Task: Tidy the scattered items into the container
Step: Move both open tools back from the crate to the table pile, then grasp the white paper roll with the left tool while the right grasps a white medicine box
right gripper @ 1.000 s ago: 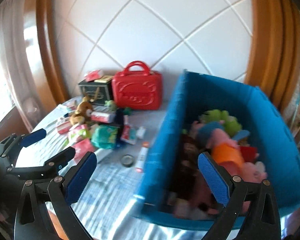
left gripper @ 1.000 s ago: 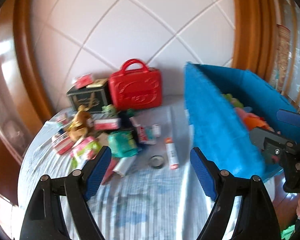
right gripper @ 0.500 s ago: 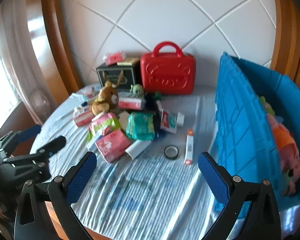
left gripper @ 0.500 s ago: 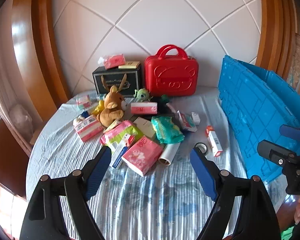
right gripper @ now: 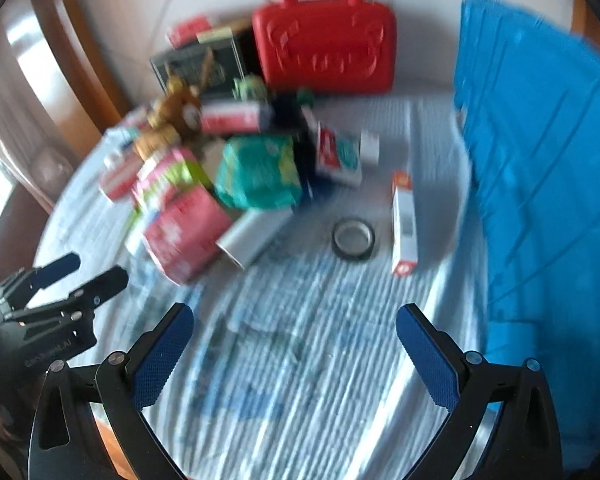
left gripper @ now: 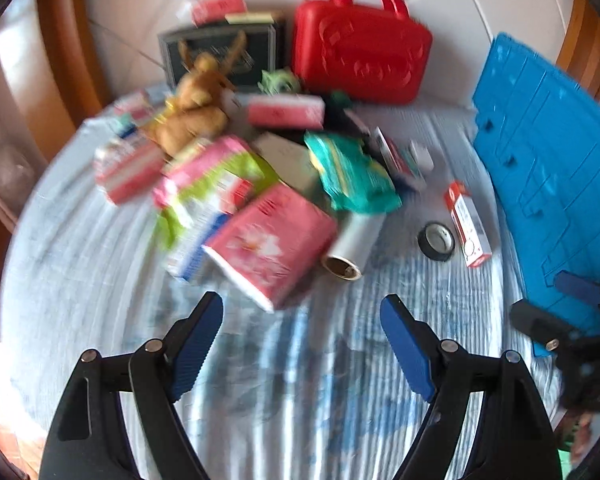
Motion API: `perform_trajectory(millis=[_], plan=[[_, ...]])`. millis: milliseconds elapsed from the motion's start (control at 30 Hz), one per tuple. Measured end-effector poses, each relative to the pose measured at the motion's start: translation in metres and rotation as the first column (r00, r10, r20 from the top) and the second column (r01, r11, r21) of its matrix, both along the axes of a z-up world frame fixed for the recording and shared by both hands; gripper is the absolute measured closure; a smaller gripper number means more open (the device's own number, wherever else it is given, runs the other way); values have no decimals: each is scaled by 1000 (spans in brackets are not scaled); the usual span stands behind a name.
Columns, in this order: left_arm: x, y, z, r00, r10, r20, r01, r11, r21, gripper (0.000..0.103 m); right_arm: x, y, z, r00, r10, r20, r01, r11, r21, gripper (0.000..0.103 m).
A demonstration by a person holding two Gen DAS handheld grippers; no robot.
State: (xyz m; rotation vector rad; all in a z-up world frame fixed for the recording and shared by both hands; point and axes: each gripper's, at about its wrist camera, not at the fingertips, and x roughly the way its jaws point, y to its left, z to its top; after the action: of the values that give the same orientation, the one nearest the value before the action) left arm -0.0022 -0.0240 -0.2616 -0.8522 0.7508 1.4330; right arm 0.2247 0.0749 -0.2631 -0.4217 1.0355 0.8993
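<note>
Both jaws held spread, nothing pinched. Pink pack (left gripper: 272,240) at 12 o'clock; neighbouring roll (left gripper: 352,248) risked being knocked.

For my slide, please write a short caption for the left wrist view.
Open left gripper hovers above the striped cloth, facing a pink packet amid scattered items, beside the blue container.
</note>
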Motion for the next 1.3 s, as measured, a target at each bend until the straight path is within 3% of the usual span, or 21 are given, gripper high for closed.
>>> perform_trajectory(millis=[167,333,433,567,700,867,967,1033,1133,1300], plan=[[30,28,-35,996,-74,-46,73,997,-14,22,33,5,-48,997,-79,25,80,996,-29,0],[56,62,-49,990,-133,-40,133,991,-18,22,66,5,-63,985,-165,59,165,986,-8,2],[68,80,-56,985,-166,-43,165,986,-23,22,80,11,-69,977,-192,94,194,981,-23,15],[73,101,-71,984,-178,-31,176,982,-62,25,97,17,-79,972,-214,101,218,975,-29,18],[75,116,-82,983,-179,-35,175,980,-90,27,113,25,-91,964,-234,129,244,968,-62,28],[78,130,-93,980,-195,-40,189,975,-116,28,133,30,-105,964,-246,105,253,965,-68,44],[76,139,-108,983,-182,-27,176,972,-157,37,142,34,-119,967,-246,67,251,965,-75,53],[81,138,-111,978,-191,-83,177,973,-147,38,144,33,-122,967,-251,51,254,966,-50,54],[86,139,-112,979,-184,-89,172,977,-125,37,150,30,-123,964,-266,28,266,964,-26,54],[89,137,-113,981,-165,-107,154,983,-99,25,161,25,-141,952,-303,47,305,951,-50,50]])
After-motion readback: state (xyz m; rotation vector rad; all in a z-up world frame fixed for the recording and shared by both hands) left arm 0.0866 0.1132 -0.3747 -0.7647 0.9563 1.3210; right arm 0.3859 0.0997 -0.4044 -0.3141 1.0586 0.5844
